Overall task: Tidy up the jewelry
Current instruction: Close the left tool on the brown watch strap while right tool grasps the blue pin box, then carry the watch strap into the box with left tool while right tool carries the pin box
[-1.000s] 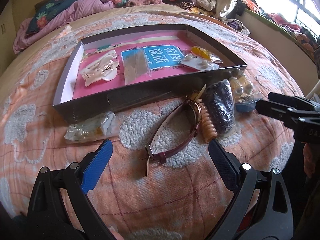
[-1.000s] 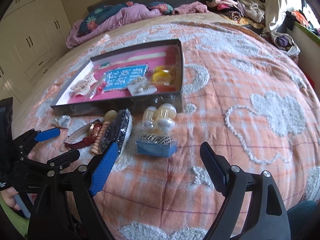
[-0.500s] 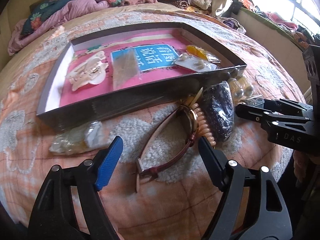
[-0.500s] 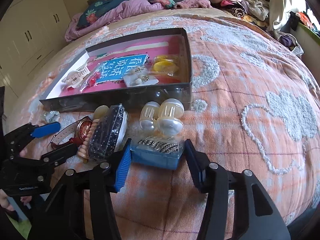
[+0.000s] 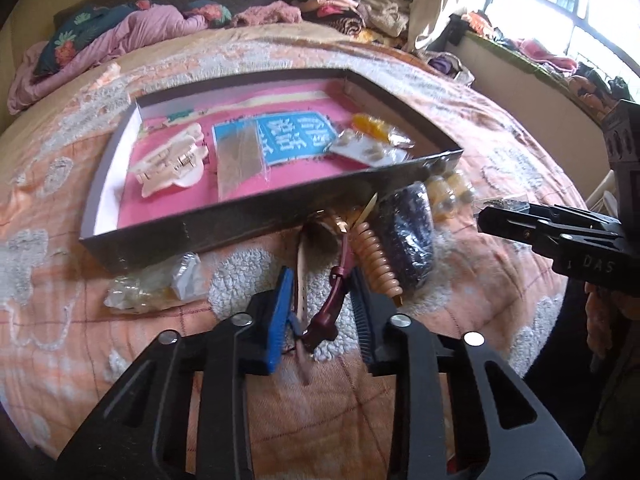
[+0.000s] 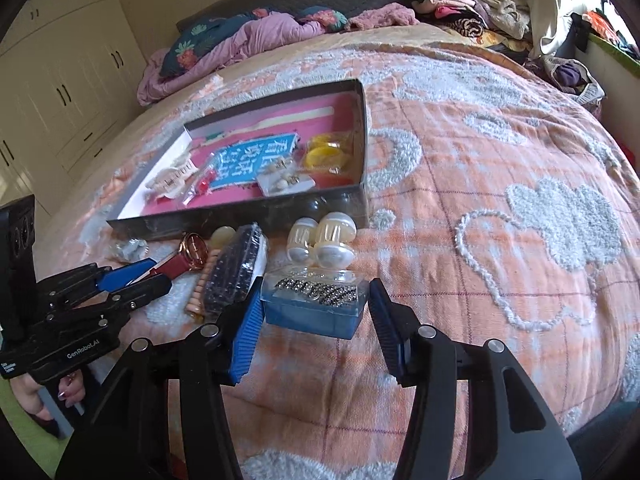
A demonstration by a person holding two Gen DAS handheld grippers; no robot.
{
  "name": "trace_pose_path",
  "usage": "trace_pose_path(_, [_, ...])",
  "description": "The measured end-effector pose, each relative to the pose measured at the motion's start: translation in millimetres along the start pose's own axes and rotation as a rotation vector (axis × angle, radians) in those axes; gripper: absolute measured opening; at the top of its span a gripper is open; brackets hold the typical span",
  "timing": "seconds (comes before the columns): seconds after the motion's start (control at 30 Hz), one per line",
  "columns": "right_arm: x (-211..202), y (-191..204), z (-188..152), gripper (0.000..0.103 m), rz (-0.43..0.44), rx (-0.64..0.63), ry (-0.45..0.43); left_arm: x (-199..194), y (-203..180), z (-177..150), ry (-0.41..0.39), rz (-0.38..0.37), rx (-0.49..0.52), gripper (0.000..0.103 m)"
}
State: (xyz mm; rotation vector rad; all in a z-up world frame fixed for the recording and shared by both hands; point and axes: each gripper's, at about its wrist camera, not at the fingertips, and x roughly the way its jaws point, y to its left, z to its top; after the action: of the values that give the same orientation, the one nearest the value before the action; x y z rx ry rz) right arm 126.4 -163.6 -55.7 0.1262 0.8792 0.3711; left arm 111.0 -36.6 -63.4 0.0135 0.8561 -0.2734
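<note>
Jaws of the left gripper [image 5: 320, 312] have just been closing and now pinch the watch strap [image 5: 326, 312], its length running away toward the tray [image 5: 248, 216]. Right gripper [image 6: 316, 316] jaws clamp the blue box [image 6: 312, 312], just off the bed [image 6: 500, 160].

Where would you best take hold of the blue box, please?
Grip the blue box across its two short end walls, coming from the near side, as the right gripper does: the ends are flat and parallel, and the pearl clips crowd its far side.
</note>
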Motion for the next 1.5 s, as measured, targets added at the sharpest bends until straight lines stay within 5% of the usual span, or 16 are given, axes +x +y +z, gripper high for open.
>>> trace_pose_path(0.77, [-39.8,48.7,15.1,0.05,0.076,-0.128,-0.093,-77.0,35.8,26.3,-0.195,0.066,-0.104,0.015])
trace_pose_path(1.5, [-52.0,59.0,62.1,0.05,0.077,-0.162,-0.19,-65.5,48.6,62.6,-0.227,0.047,-0.124,0.015])
